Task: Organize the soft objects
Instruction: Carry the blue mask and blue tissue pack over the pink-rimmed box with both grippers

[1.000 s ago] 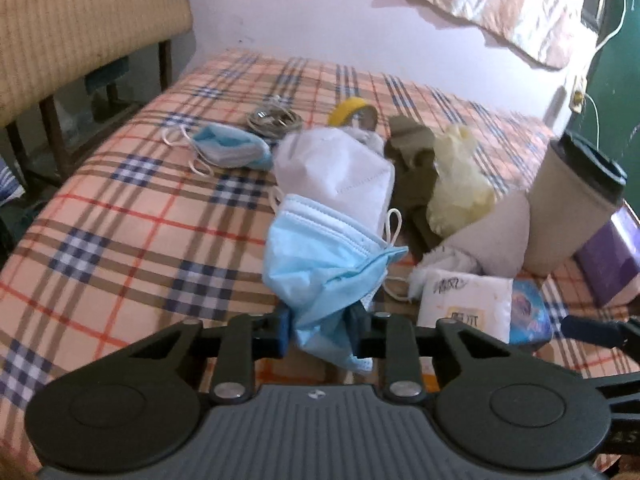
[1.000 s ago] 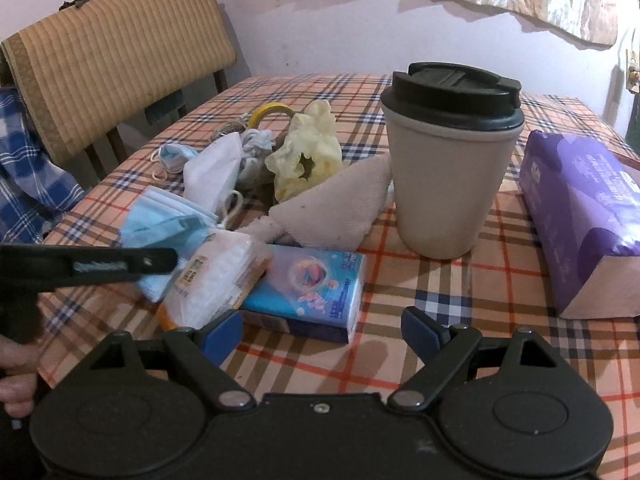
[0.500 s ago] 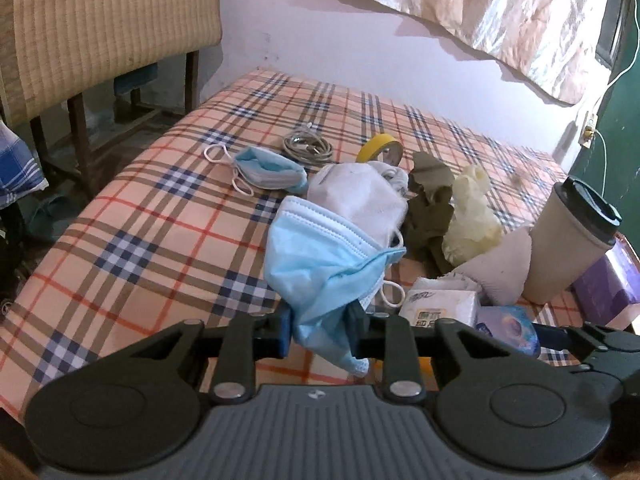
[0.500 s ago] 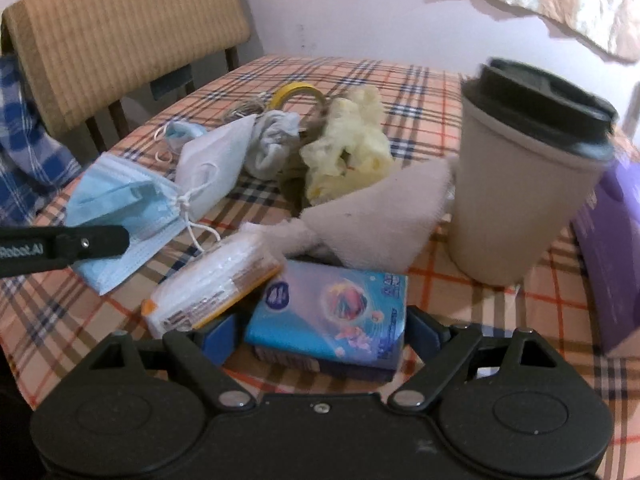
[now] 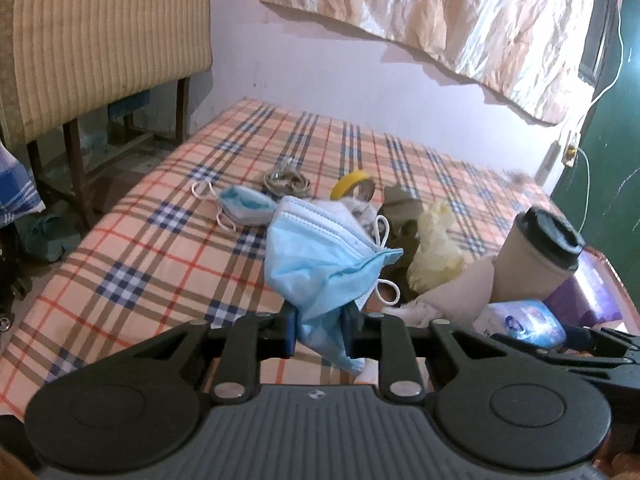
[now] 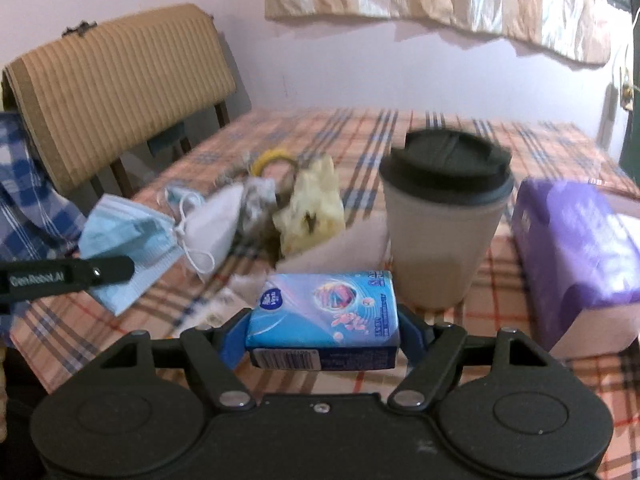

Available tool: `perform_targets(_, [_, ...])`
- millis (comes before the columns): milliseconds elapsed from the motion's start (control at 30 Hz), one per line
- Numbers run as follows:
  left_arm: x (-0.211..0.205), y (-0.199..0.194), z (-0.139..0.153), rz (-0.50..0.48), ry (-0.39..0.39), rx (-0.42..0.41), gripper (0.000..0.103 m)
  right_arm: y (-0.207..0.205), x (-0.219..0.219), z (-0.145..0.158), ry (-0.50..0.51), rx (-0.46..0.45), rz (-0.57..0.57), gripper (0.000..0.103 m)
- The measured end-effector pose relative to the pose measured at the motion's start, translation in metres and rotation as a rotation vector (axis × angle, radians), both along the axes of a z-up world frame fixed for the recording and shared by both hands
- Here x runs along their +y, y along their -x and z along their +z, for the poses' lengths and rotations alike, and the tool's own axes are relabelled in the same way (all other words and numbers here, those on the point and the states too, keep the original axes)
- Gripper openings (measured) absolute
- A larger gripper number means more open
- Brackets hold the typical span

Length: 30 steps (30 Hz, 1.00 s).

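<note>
Cup [image 6: 444, 224] left of tissue pack [image 6: 576, 248]

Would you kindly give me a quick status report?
Left gripper shut on blue mask. Right gripper shut on tissue pack. Cup stands just beyond.

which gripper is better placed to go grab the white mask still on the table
Neither is free: the left gripper is shut on the blue mask, the right gripper on the blue tissue pack. Once emptied, probably left: the white mask lies on its side of the pile.
</note>
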<state>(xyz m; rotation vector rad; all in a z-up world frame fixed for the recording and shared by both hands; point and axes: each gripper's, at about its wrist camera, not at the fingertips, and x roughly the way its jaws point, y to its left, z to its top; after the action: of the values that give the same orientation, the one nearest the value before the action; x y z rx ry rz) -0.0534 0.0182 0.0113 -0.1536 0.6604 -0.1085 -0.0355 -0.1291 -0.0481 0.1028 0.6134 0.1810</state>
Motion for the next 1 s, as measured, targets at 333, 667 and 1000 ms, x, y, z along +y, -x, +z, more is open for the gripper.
perform_targets(333, [-0.005, 0.001, 0.028, 0.027, 0.007, -0.055, 0.023, 0.001, -0.002, 0.035, -0.007, -0.09, 0.035, 0.088])
perform_targets(667, [-0.014, -0.012, 0.045, 0.046, -0.001, -0.049, 0.023, -0.009, -0.007, 0.06, -0.009, -0.115, 0.037, 0.088])
perform_targets(1000, [-0.034, -0.024, 0.056, 0.028, -0.001, -0.045, 0.023, -0.016, -0.028, 0.077, 0.004, -0.114, -0.015, 0.088])
